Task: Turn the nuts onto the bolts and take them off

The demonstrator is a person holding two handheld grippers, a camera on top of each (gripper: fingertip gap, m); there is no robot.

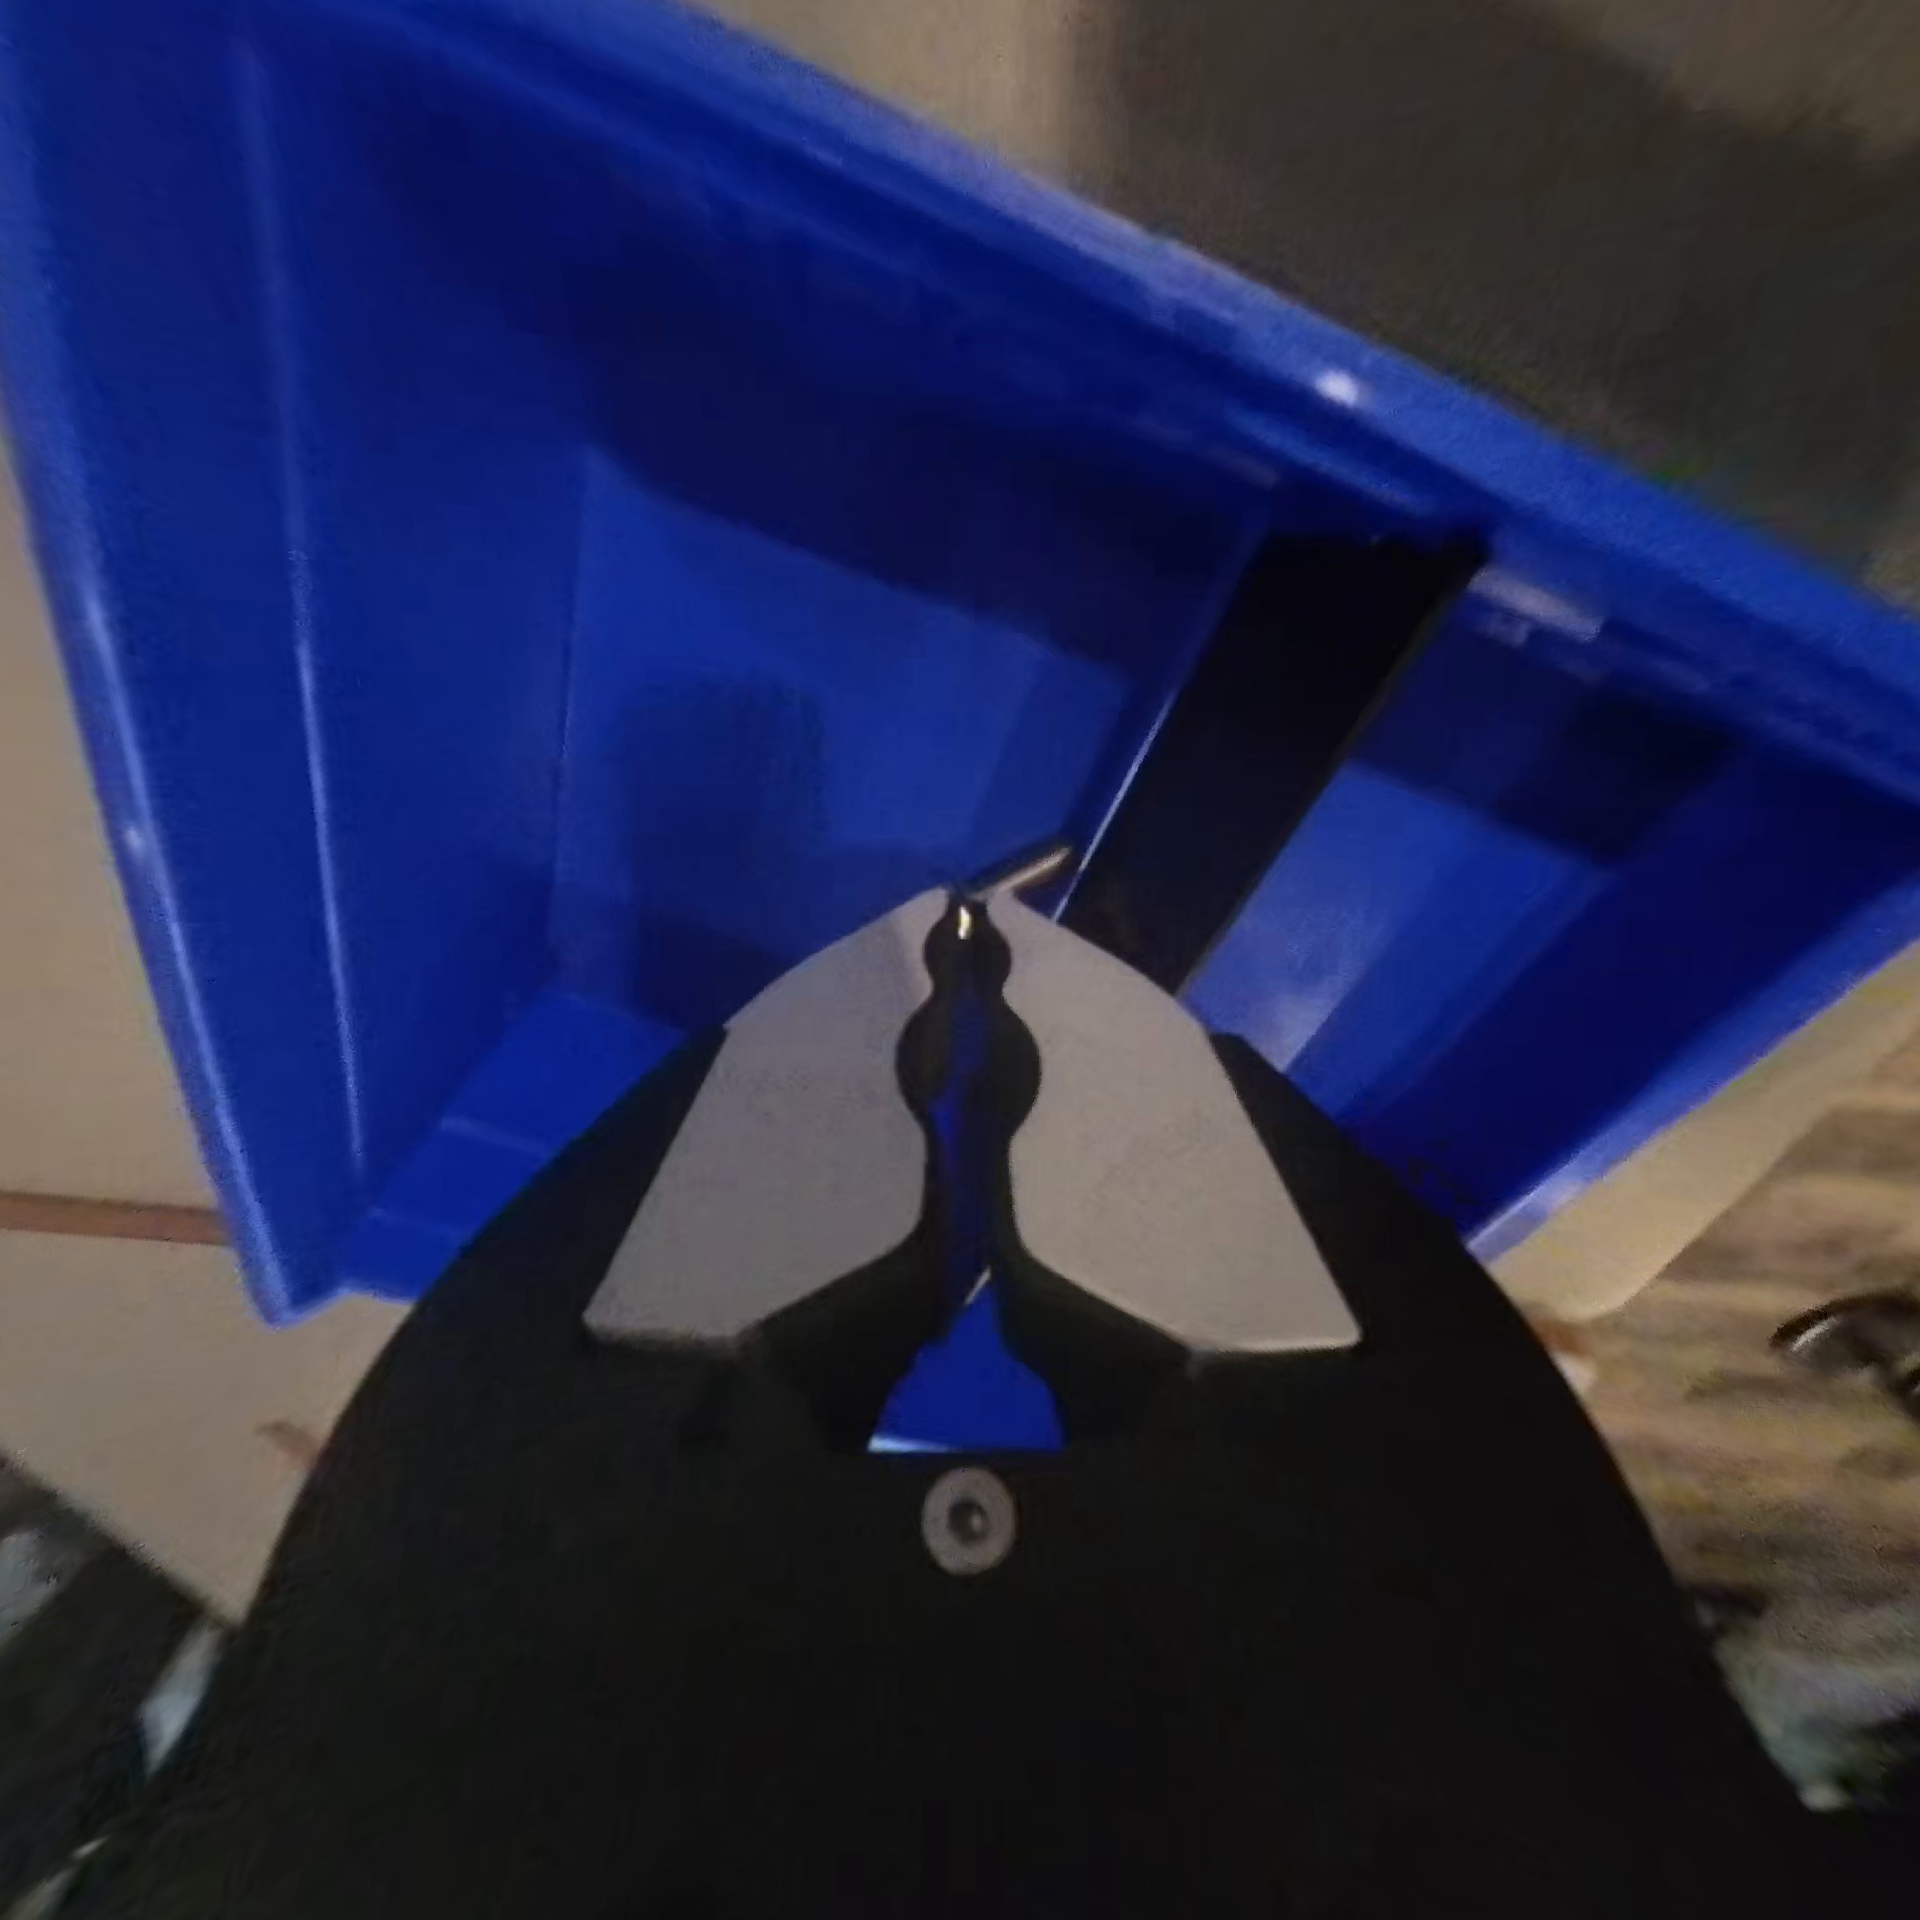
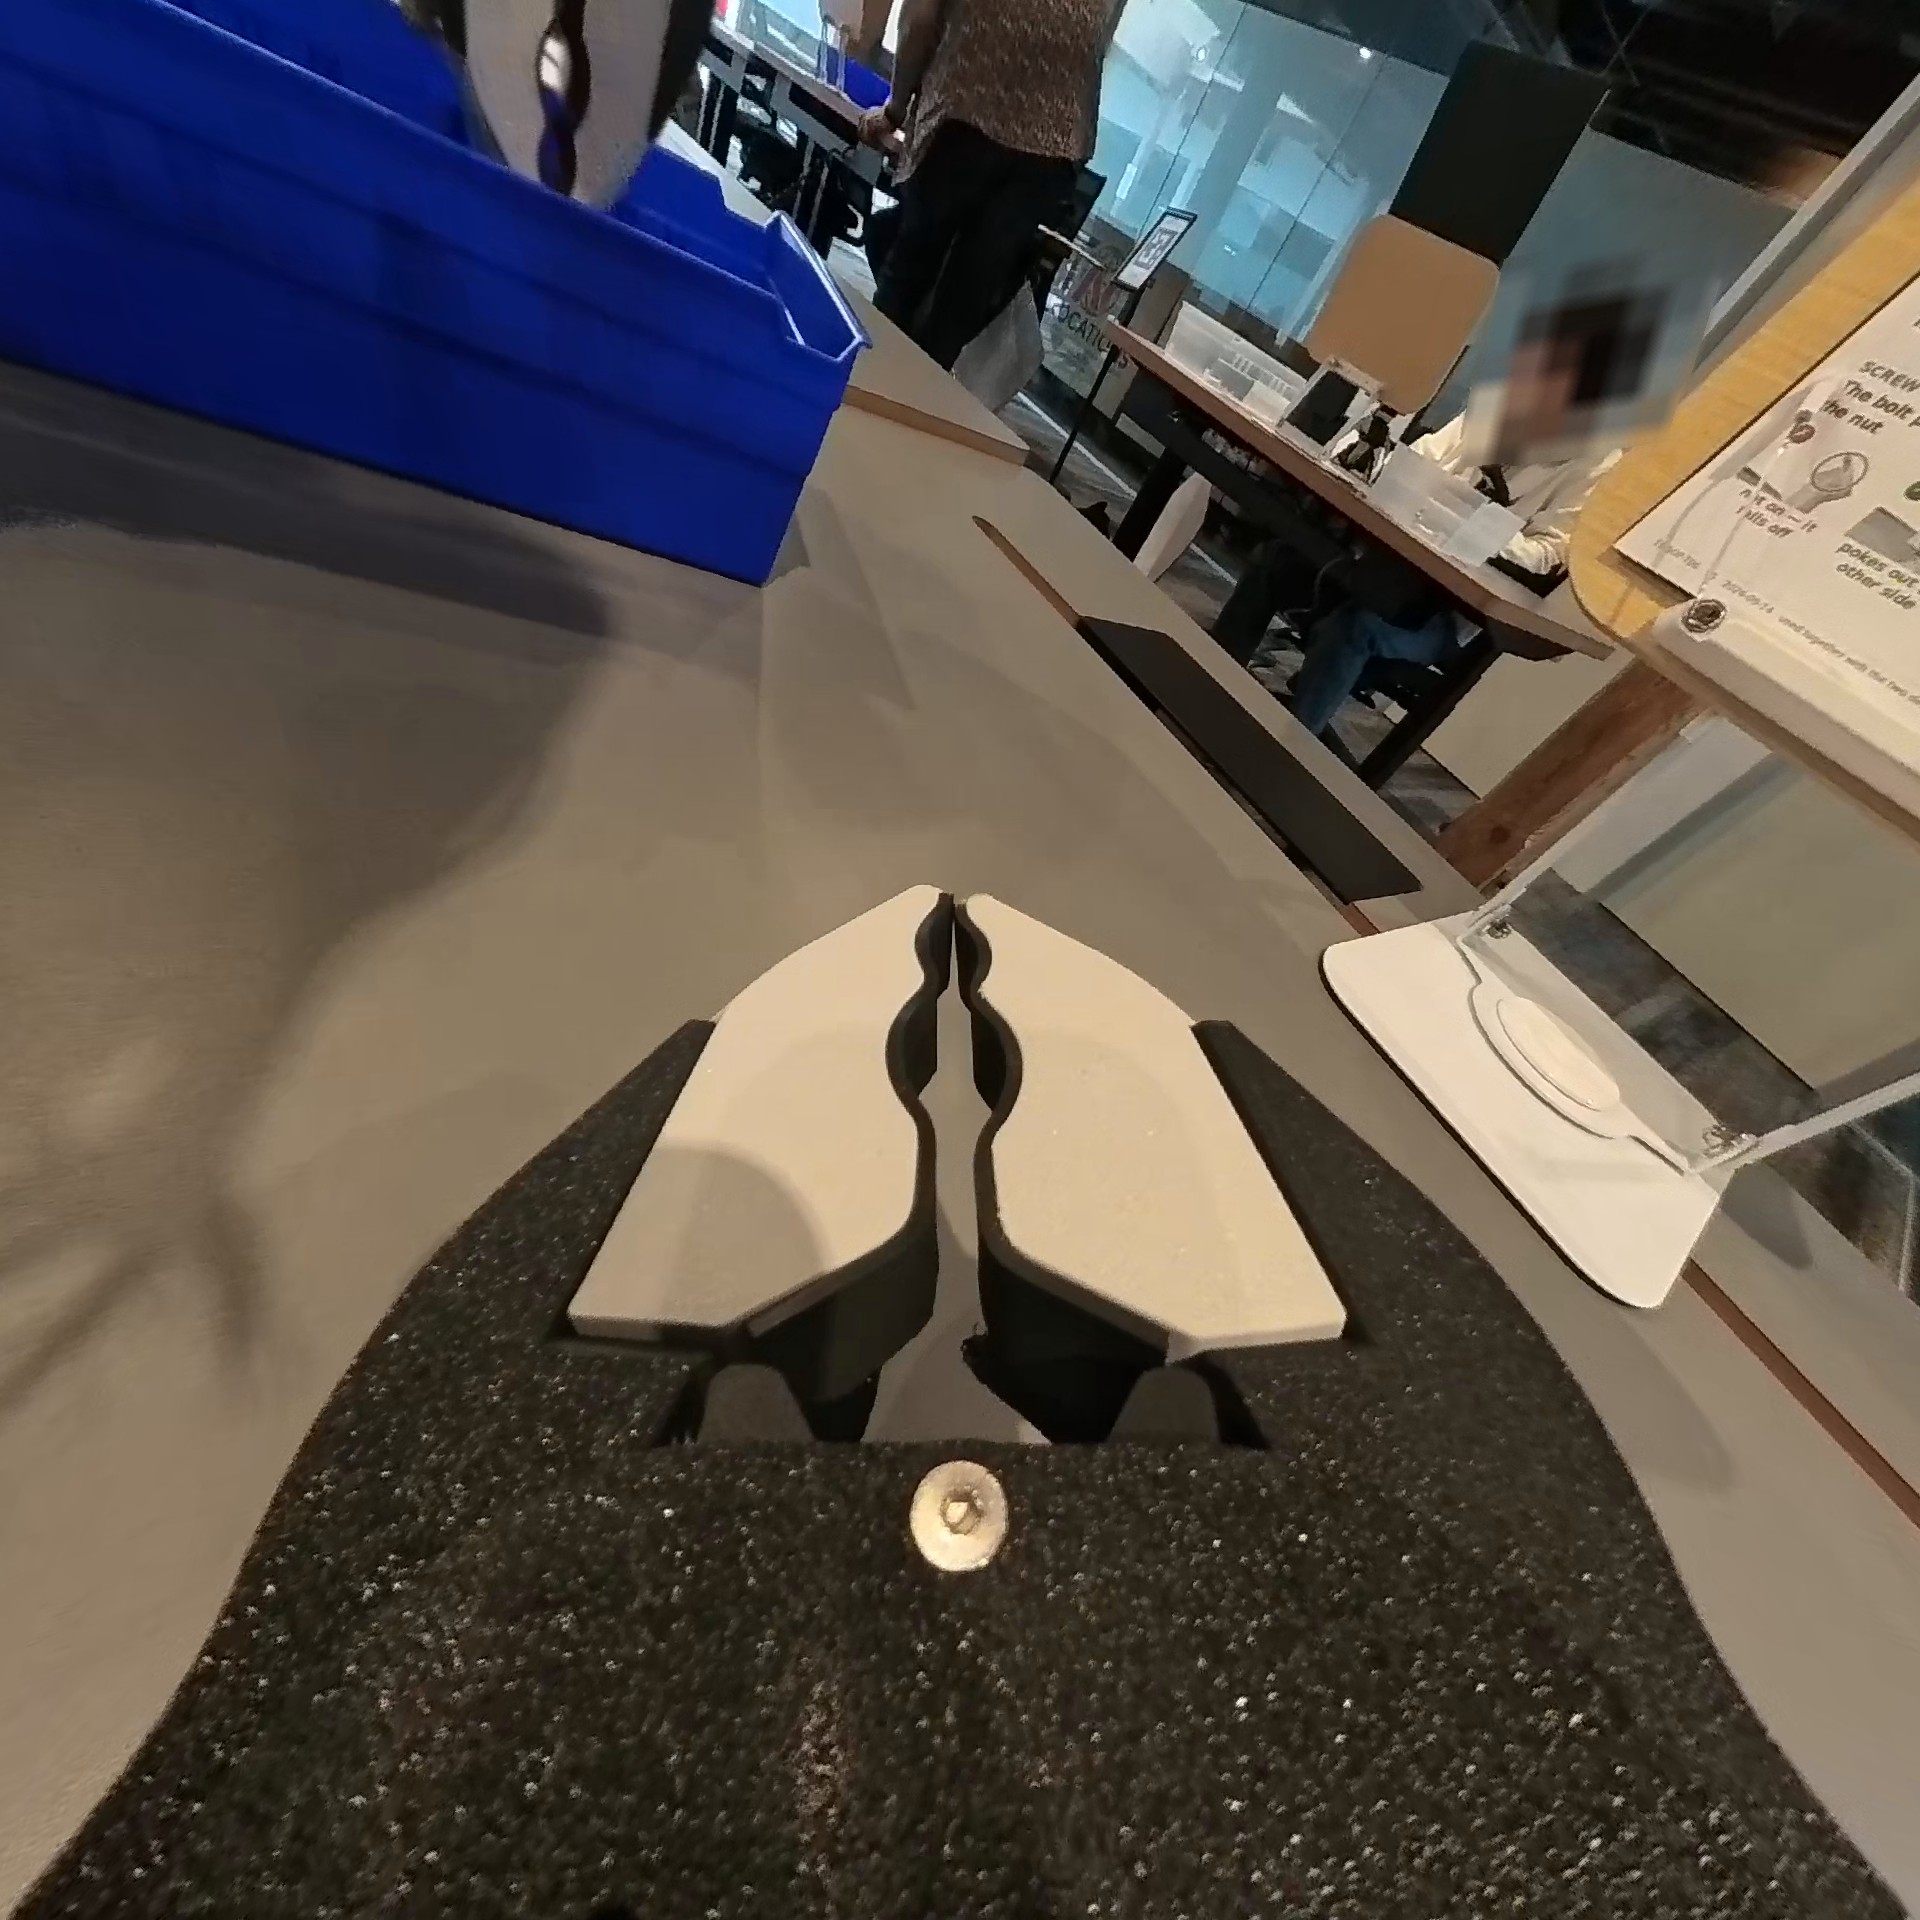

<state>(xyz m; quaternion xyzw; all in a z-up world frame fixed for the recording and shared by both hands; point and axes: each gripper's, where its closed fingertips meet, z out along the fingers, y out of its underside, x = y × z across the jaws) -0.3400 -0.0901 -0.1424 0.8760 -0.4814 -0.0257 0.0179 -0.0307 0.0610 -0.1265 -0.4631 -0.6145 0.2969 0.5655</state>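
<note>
Your left gripper (image 1: 968, 914) is hanging over the blue bin (image 1: 416, 582), fingers nearly closed and pinching a small shiny metal piece (image 1: 1023, 868) right at the tips, too blurry to tell if it's a bolt. A black divider (image 1: 1278, 748) is splitting the bin into two compartments, and you're sitting over the left one.

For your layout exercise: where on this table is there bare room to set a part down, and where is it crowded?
Bare grey table lies between the blue bin and the right gripper. The right edge is crowded by the white stand base and black strip.
</note>
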